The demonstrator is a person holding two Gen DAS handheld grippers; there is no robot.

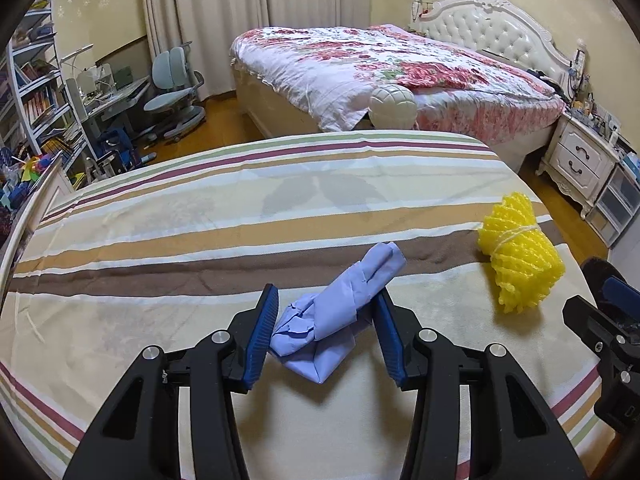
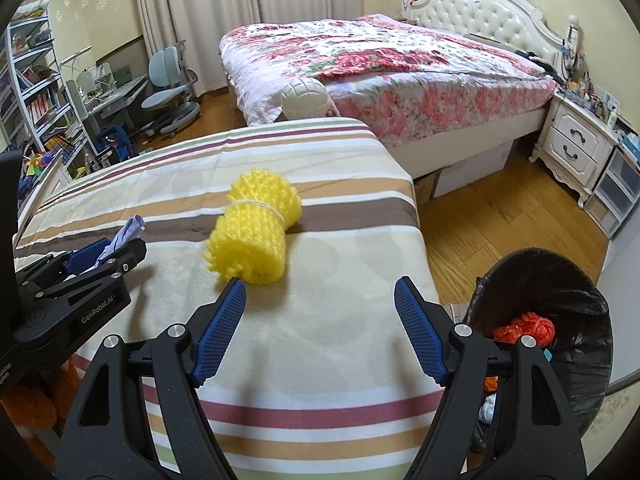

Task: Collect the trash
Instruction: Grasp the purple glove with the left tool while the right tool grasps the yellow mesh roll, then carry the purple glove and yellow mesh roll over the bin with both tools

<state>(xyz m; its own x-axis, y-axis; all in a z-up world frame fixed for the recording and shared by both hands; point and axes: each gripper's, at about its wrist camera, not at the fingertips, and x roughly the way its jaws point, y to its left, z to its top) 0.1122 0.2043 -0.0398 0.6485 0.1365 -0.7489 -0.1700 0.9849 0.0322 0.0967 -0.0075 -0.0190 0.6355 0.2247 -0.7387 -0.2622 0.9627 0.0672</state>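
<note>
Crumpled pale-blue paper wad (image 1: 332,320): elongated, folded, long axis running 7 to 1 o'clock in left wrist view, pinched betw. blue pads of left gripper (image 1: 326,330), lower end just above striped cloth surface (image 1: 160,240).

Yellow foam-net bundle (image 2: 254,232): spiky mesh, tied round middle w/ thin string, lying on side on same cloth, at 2 o'clock from paper wad, near cloth's right edge.

Black-lined round trash bin (image 2: 560,280): on floor at 4 o'clock in right wrist view, orange net (image 2: 528,326) inside.
</note>
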